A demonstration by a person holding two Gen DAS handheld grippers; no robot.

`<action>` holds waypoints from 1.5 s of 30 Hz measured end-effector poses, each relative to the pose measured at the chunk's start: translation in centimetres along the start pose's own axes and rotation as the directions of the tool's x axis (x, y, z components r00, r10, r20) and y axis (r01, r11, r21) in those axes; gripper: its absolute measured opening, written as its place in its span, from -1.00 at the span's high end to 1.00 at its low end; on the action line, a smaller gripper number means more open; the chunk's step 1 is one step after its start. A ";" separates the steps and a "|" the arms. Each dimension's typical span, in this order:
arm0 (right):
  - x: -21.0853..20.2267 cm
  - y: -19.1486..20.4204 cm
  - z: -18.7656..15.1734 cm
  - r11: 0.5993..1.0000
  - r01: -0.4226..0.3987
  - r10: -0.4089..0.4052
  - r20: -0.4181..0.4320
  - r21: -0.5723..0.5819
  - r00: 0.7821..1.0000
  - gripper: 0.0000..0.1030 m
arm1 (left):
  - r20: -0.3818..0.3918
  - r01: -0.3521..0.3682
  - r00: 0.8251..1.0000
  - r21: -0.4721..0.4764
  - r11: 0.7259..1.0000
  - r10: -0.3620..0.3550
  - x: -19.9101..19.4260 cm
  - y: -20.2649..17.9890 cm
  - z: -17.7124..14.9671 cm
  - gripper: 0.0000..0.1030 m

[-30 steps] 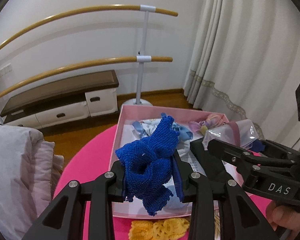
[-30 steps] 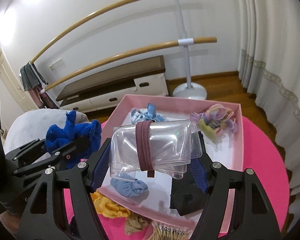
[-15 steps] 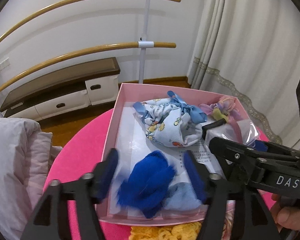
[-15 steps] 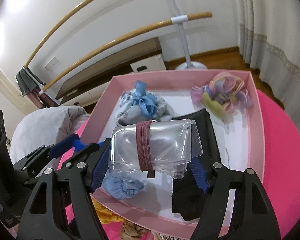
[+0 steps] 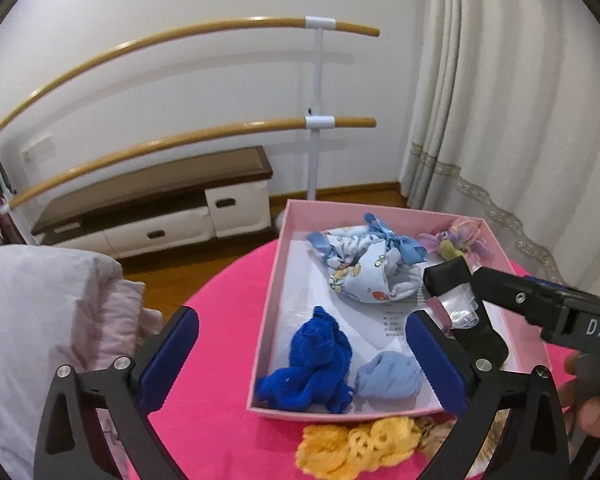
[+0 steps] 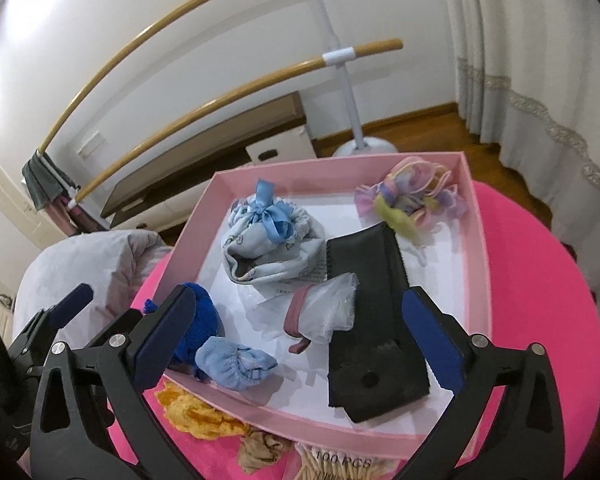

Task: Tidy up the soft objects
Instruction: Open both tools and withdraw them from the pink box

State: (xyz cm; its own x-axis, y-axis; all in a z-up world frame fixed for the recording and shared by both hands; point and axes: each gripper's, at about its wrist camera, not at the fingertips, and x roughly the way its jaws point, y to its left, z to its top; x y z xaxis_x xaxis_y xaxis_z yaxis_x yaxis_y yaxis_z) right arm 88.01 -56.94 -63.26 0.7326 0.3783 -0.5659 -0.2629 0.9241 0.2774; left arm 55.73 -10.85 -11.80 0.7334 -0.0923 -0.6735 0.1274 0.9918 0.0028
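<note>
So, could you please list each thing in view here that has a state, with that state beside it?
Left tongs: opening, nothing between them.
Right tongs: opening, pads clear of the clear bundle.
Pink box: open, no lid.
Dark blue knit piece: crumpled, lying in the box.
Clear bundle: rolled, banded, lying in the box.
Printed pouch: tied with a blue bow.
Yellow knit piece: outside the box, on the pink table.

Your left gripper (image 5: 302, 354) and right gripper (image 6: 296, 340) were black plastic frames with triangular cut-outs, silver screw heads at the pivots, and ribbed blue pads (image 5: 436, 364) on the fingers; the right one's side read "DAS" in white letters
</note>
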 end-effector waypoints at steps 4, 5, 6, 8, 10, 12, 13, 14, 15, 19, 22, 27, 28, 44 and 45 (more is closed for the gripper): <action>-2.5 1.2 -0.5 0.999 0.012 -0.010 0.049 -0.033 0.999 -1.00 | 0.049 -0.033 0.998 0.015 0.999 0.032 -3.5 -0.6 -2.3 -1.00; -3.3 1.5 -0.7 0.999 0.014 -0.011 0.063 -0.039 0.998 -1.00 | 0.067 -0.034 0.997 0.011 0.999 0.033 -4.5 -0.7 -2.5 -1.00; -4.1 1.8 -0.8 0.999 0.018 -0.015 0.079 -0.045 0.997 -1.00 | 0.076 -0.032 0.997 0.009 0.999 0.031 -5.3 -0.7 -3.1 -1.00; -5.6 2.2 -1.2 0.998 0.030 -0.024 0.106 -0.052 0.994 -1.00 | 0.099 -0.028 0.995 0.001 1.000 0.027 -7.1 -0.9 -3.9 -1.00; -7.3 2.5 -1.7 0.998 0.032 -0.025 0.133 -0.056 0.991 -1.00 | 0.123 -0.020 0.992 -0.005 1.000 0.020 -8.8 -0.8 -4.6 -1.00; -9.1 2.9 -2.4 0.997 0.037 -0.026 0.167 -0.063 0.986 -1.00 | 0.141 -0.011 0.990 -0.006 1.000 0.012 -10.8 -0.6 -5.4 -1.00; -9.9 2.9 -2.6 0.997 0.039 -0.027 0.177 -0.065 0.984 -1.00 | 0.153 -0.010 0.988 -0.006 1.000 0.011 -11.8 -0.7 -5.9 -1.00; -10.8 3.1 -3.1 0.997 0.043 -0.030 0.193 -0.065 0.981 -1.00 | 0.165 -0.010 0.986 -0.006 1.000 0.010 -12.5 -0.7 -6.3 -1.00; -11.4 3.2 -3.4 0.997 0.044 -0.030 0.201 -0.066 0.979 -1.00 | 0.171 -0.010 0.985 -0.007 1.000 0.011 -13.3 -0.5 -6.7 -1.00; -14.2 3.9 -5.0 0.995 0.063 -0.043 0.242 -0.077 0.969 -1.00 | 0.193 -0.009 0.981 -0.013 1.000 0.011 -15.8 -0.3 -8.0 -1.00; -16.3 4.5 -6.2 0.993 0.079 -0.052 0.279 -0.085 0.959 -1.00 | 0.213 0.003 0.977 -0.022 1.000 0.001 -17.9 -0.1 -9.0 -1.00; -18.9 5.4 -8.0 0.989 0.111 -0.073 0.331 -0.099 0.941 -1.00 | 0.244 0.012 0.970 -0.032 0.999 -0.004 -21.0 0.0 -10.2 -1.00; -19.3 5.5 -8.3 0.988 0.118 -0.078 0.338 -0.100 0.938 -1.00 | 0.251 0.011 0.968 -0.034 0.999 -0.002 -21.6 0.0 -10.5 -1.00; -23.8 6.8 -13.3 0.976 0.186 -0.125 0.410 -0.112 0.903 -1.00 | 0.275 0.007 0.961 -0.036 0.999 0.003 -26.3 -1.0 -14.9 -1.00; -23.9 6.9 -13.5 0.975 0.190 -0.127 0.414 -0.115 0.901 -1.00 | 0.275 0.004 0.962 -0.037 0.999 0.007 -26.4 -1.0 -15.2 -1.00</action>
State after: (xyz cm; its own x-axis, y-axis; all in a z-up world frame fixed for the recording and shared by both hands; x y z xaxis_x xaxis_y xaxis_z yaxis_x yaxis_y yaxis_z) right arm 60.22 -58.81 -58.33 0.9536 0.2010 -0.2241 -0.1892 0.9792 0.0730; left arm 26.13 -8.04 -5.25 0.8895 -0.1062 -0.4445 0.1051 0.9941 -0.0272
